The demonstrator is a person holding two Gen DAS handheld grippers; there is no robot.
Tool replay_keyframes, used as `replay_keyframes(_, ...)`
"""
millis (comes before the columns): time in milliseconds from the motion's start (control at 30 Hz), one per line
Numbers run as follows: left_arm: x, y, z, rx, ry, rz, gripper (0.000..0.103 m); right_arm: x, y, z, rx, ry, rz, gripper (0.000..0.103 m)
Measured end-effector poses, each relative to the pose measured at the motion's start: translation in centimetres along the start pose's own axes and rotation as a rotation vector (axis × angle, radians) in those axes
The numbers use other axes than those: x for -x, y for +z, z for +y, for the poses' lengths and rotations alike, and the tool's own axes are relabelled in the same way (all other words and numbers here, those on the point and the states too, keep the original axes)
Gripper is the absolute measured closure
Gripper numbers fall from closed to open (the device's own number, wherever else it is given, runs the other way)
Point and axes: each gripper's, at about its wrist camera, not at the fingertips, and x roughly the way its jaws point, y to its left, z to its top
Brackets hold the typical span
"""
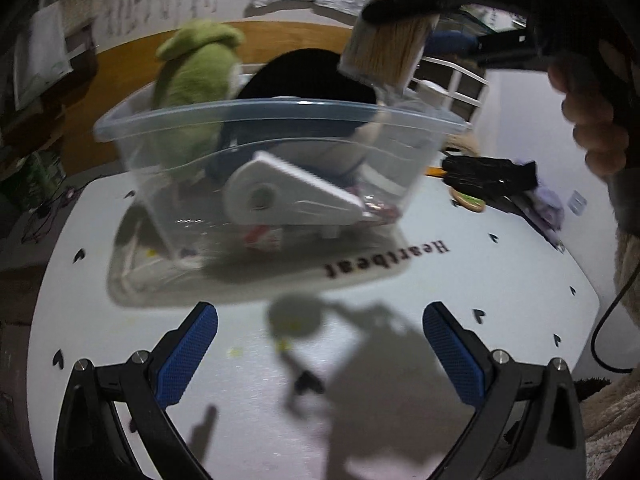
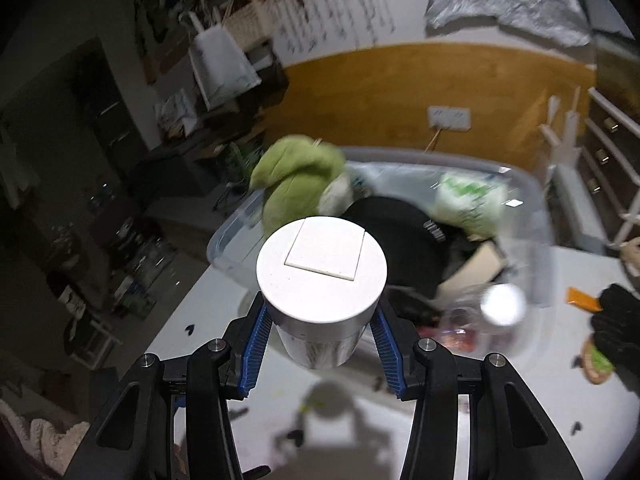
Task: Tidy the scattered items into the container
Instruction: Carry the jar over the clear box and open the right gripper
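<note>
Right tongs (image 2: 322, 340) carry a cotton-swab jar (image 2: 322, 280) above the table (image 2: 192, 320); left tongs (image 1: 320, 356) hang released.

In the right wrist view the blue pads clamp the clear jar under its white lid, with the clear container (image 2: 536, 216) just beyond, from 12 to 2 o'clock. It already holds a green plush toy (image 2: 296, 184), a black cap (image 2: 404, 236) and a white tape dispenser (image 1: 292, 196). Black gloves (image 1: 488, 172) lie on the table at the container's 3 o'clock in the left view.
</note>
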Motion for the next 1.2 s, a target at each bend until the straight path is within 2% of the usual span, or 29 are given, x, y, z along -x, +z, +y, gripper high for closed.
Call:
replay_keyframes(133, -0.2, 0.0, 1.4, 0.021, 0.020, 0.004, 0.000, -1.9, 0.1, 0.5, 0.054, -0.066, -0.031, 0.054)
replay_keyframes(300, -0.9, 0.5, 2.4, 0.022, 0.018, 0.011, 0.000, -3.1, 1.5, -0.1, 0.056, -0.087, -0.052, 0.054)
replay_keyframes(433, -1.5, 1.0, 2.5, 0.013, 0.005, 0.010, 0.000, -3.6, 1.3, 0.9, 0.136, -0.144, -0.080, 0.054)
replay_keyframes(633, -2.2, 1.3, 2.2, 0.002, -0.009, 0.012, 0.000, -7.0, 0.2, -0.9, 0.105, -0.190, 0.007, 0.054)
replay_keyframes(867, -2.6, 1.2, 2.8, 0.024, 0.000, 0.026, 0.000, -7.9, 1.3, -3.7, -0.045, -0.145, 0.129, 0.053)
replay_keyframes(933, -2.6, 1.2, 3.1, 0.040, 0.003, 0.027, 0.000, -7.7, 1.5, -3.9, -0.054, -0.144, 0.130, 0.047)
replay_keyframes(1000, -2.6, 1.2, 3.1, 0.046, 0.006, 0.025, 0.000, -7.0, 1.9, -4.1, -0.073, -0.111, 0.110, 0.034)
replay_keyframes(1067, -2.7, 1.3, 3.1, 0.046, 0.009, 0.024, 0.000, -6.5, 2.2, -4.1, -0.095, -0.076, 0.105, 0.028)
replay_keyframes(1200, -2.6, 1.4, 3.0, 0.043, 0.011, 0.022, 0.000, -5.4, 2.0, -3.2, -0.070, -0.075, 0.090, 0.028)
